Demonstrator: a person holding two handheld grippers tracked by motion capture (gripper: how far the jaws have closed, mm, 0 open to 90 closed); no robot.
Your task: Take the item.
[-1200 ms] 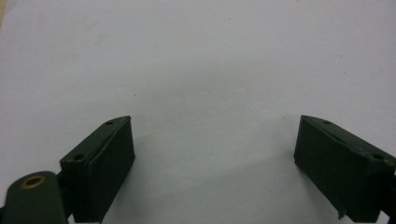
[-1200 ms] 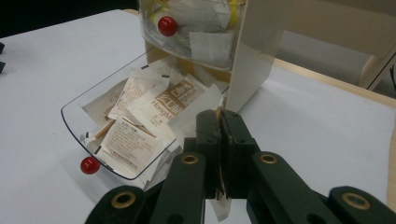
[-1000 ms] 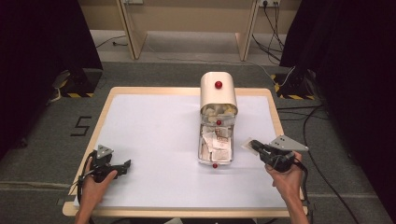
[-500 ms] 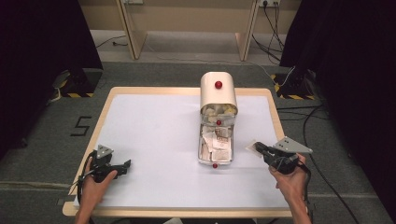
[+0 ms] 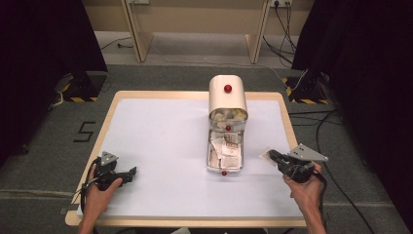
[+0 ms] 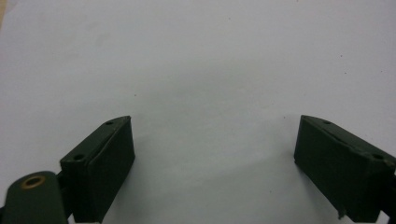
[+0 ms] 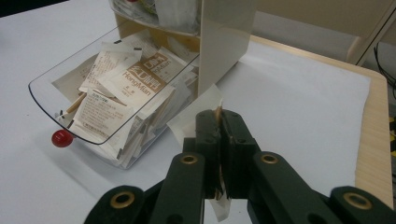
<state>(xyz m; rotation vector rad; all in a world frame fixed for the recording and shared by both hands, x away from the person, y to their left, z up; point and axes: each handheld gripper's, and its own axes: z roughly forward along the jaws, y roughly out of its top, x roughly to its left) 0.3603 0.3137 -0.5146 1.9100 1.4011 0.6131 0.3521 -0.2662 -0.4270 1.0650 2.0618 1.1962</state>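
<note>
A cream box (image 5: 227,99) with a red knob stands at the table's back middle. Its clear drawer (image 5: 224,152) is pulled out toward me, full of several paper sachets (image 7: 122,88). My right gripper (image 5: 270,156) hovers to the right of the drawer, shut on a white sachet (image 7: 194,115) that sticks out past its fingertips (image 7: 219,122). My left gripper (image 5: 130,172) rests at the table's front left, its jaws wide apart over bare white table (image 6: 210,84), nothing between them.
The white table top has a wooden rim (image 5: 287,122). Cables (image 5: 336,141) lie on the grey floor to the right. Striped-taped stand feet (image 5: 78,92) sit beyond the table's far corners.
My right gripper has drawn back a little to the right, away from the drawer, with the sachet in it. The left hand has stayed put.
</note>
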